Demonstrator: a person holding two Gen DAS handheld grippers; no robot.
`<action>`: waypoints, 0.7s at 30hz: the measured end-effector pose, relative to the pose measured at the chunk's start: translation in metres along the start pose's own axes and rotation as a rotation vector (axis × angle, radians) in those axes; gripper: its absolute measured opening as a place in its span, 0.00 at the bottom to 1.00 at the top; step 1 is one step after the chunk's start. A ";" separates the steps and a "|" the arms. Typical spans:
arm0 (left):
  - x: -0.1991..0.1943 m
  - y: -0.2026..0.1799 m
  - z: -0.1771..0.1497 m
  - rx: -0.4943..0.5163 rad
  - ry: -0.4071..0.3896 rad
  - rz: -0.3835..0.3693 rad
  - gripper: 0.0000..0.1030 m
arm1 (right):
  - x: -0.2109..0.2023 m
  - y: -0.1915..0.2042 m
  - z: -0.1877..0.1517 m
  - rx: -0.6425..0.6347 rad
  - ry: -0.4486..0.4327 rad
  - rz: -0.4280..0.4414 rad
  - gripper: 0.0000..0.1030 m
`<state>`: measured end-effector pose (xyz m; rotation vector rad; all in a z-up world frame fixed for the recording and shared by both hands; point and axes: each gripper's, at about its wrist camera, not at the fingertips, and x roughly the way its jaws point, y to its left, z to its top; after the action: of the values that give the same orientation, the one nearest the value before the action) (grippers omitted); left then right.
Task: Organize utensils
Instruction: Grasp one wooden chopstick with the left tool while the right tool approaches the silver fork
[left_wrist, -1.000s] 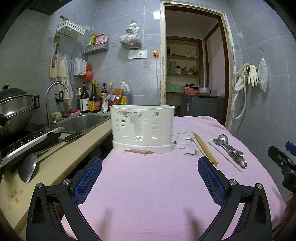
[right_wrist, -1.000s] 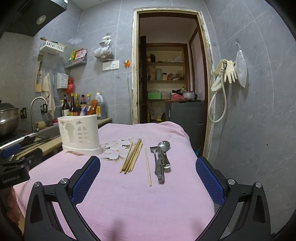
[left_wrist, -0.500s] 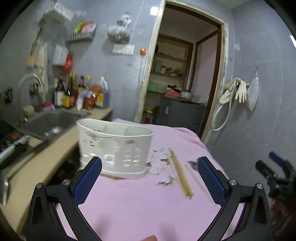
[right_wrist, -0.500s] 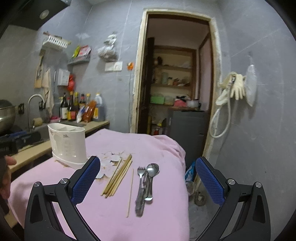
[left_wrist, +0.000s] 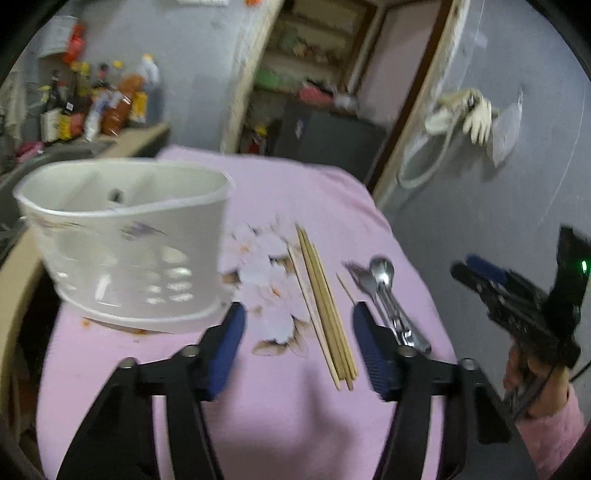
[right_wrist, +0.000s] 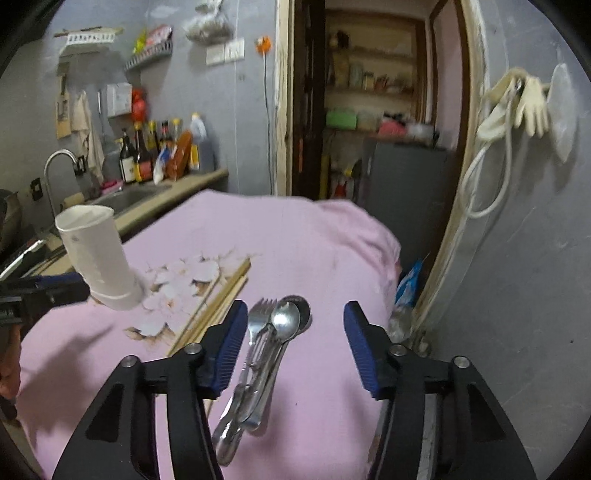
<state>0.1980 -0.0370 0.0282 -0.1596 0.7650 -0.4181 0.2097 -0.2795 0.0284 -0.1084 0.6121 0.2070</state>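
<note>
A white slotted utensil holder (left_wrist: 125, 243) stands on the pink cloth (left_wrist: 288, 406) at the left. Right of it lie several wooden chopsticks (left_wrist: 325, 306), then a metal fork and spoons (left_wrist: 384, 291). My left gripper (left_wrist: 297, 314) hovers above the near ends of the chopsticks, jaws closing, pads touching nothing. My right gripper (right_wrist: 295, 314) hangs over the fork and spoons (right_wrist: 269, 339), jaws closing too, with the cutlery lying below between the fingers, not pressed. The holder (right_wrist: 98, 254) and chopsticks (right_wrist: 218, 299) are to its left. A hand in a pink sleeve holds the right gripper (left_wrist: 469, 267).
A counter with a sink (right_wrist: 129, 195), a tap (right_wrist: 59, 162) and sauce bottles (right_wrist: 159, 151) runs along the left. Behind the table are a doorway and a grey cabinet (right_wrist: 402, 177). Gloves and a hose (right_wrist: 517, 107) hang on the right wall. The cloth drops off at the right edge.
Both grippers tipped downward and moved in over the table. The left swung from the holder toward the chopsticks, the right came over the fork and spoons. Both pairs of jaws narrowed.
</note>
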 end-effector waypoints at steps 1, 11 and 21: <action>0.008 -0.002 0.001 0.014 0.028 0.000 0.38 | 0.008 -0.002 0.001 -0.005 0.019 0.010 0.47; 0.084 -0.011 0.014 0.080 0.193 0.009 0.16 | 0.062 -0.026 0.008 -0.002 0.122 0.065 0.24; 0.137 -0.002 0.023 0.081 0.294 0.046 0.10 | 0.091 -0.038 0.007 0.028 0.185 0.114 0.18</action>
<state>0.3014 -0.0966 -0.0420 -0.0038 1.0366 -0.4330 0.2947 -0.3012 -0.0167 -0.0658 0.8063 0.3012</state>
